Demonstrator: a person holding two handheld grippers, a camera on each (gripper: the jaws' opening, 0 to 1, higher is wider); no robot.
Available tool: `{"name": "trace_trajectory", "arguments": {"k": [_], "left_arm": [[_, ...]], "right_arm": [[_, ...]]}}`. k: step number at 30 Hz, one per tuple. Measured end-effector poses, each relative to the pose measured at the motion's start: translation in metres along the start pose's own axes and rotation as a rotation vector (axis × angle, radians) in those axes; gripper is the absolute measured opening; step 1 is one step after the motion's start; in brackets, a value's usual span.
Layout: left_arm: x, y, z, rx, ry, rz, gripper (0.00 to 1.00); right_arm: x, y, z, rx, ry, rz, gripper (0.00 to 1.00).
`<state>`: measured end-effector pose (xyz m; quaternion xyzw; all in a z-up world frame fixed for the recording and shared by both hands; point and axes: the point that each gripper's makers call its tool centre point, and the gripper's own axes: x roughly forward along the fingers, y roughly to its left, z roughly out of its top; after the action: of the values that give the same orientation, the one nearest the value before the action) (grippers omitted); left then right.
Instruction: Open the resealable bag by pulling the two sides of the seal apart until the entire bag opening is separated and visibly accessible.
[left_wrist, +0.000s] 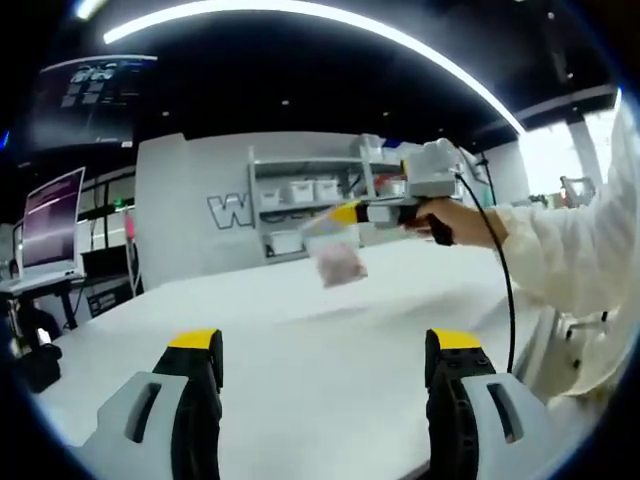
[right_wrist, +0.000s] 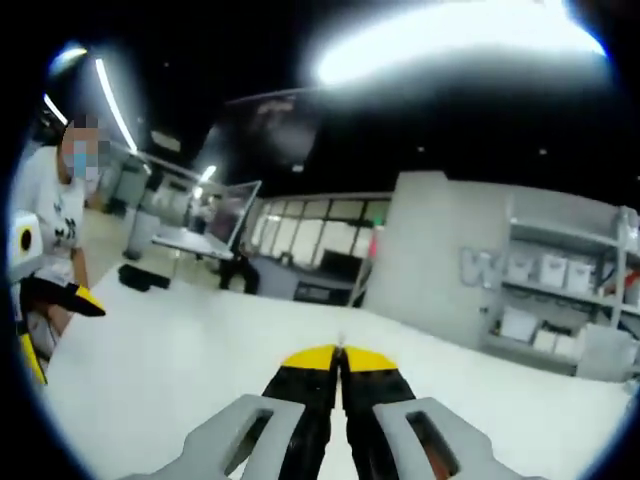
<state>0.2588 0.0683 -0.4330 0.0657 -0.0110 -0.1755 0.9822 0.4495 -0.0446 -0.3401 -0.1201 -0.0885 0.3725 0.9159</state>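
A small clear resealable bag with pinkish contents hangs in the air above the white table, in the left gripper view. My right gripper, held by a hand in a white sleeve, comes in from the right and is shut on the bag's top edge. My left gripper is low over the table, well short of the bag, its jaws wide open with nothing between them. In the right gripper view the right gripper has its yellow tips pressed together; the bag is hidden below them. The left gripper shows at the left edge there.
A shelf with white bins stands against the grey wall behind the table. A monitor stands at the far left. A person is at the left of the right gripper view. A cable hangs from the right gripper.
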Motion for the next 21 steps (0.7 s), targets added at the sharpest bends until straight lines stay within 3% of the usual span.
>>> {"name": "trace_trajectory", "arguments": {"k": [21], "left_arm": [[0.002,0.000,-0.002,0.006,0.009,-0.004,0.82]], "right_arm": [[-0.026,0.000,-0.003,0.022,-0.012,-0.005,0.00]]}}
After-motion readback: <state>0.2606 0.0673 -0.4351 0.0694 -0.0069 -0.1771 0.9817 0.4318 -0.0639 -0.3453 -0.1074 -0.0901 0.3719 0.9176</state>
